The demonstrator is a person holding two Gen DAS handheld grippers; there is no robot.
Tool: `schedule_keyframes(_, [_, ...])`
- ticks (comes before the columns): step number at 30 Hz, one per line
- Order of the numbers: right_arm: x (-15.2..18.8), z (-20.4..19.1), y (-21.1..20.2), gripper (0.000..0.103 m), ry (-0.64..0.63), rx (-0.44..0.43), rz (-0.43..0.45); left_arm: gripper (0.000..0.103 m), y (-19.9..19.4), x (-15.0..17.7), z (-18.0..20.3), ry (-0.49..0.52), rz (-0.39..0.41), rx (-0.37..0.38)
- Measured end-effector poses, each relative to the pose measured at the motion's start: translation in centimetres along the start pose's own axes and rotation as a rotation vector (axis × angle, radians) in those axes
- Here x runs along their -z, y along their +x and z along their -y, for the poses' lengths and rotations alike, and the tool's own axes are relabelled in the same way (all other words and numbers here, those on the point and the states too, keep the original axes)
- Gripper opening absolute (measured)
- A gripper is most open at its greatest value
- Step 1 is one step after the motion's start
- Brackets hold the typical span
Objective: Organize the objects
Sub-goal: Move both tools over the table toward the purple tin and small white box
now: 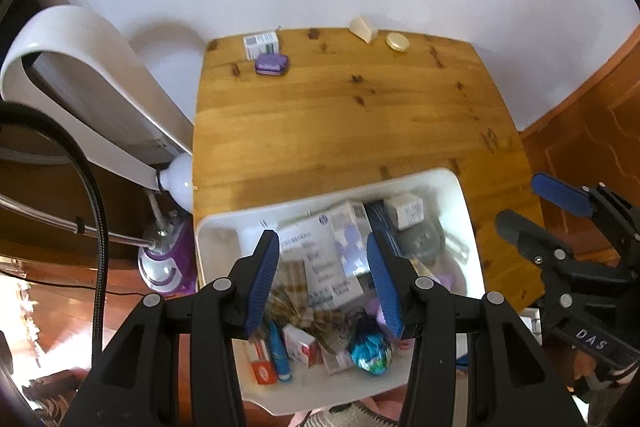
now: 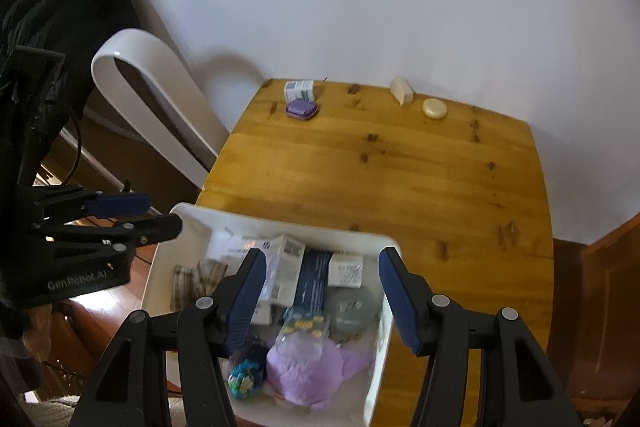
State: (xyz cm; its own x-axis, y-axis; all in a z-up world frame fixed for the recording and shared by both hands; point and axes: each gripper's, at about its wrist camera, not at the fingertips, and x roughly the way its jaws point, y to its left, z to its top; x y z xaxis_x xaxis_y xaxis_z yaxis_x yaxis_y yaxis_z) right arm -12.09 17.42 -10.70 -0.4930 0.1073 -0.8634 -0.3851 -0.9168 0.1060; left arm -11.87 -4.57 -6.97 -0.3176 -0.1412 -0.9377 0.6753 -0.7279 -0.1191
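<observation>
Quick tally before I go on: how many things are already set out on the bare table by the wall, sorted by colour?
White: 1, the small box
Purple: 1, the flat case in front of that box
Cream: 2, the wedge-shaped piece and the round disc
Total: 4 on the table; the bin contents are not counted.

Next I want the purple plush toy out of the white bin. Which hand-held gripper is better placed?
Probably the right hand-held gripper: open, it hangs almost directly over the purple plush toy in the white bin. The left hand-held gripper, also open, sits over the boxes instead.
</observation>
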Motion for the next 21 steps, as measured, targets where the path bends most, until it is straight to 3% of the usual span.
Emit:
schedule_keyframes(15, [-8.6, 4.3, 4.2, 0.060, -0.079, -0.009, 0.018, 0.050, 0.8, -10.0, -3.3, -0.064, 0.037, -0.080])
schedule_keyframes(17, [-10.3, 4.4, 5.4, 0.063, -0.108, -0.016, 0.026, 0.057, 1.4, -12.0, -3.6, -0.046, 0.041, -0.064])
schedule_keyframes(21, [-13.3, 4.1, 7.9, 0.064, -0.156, -0.061, 0.029, 0.062, 3.1, -15.5, -4.3, -0.011, 0.038, -0.069])
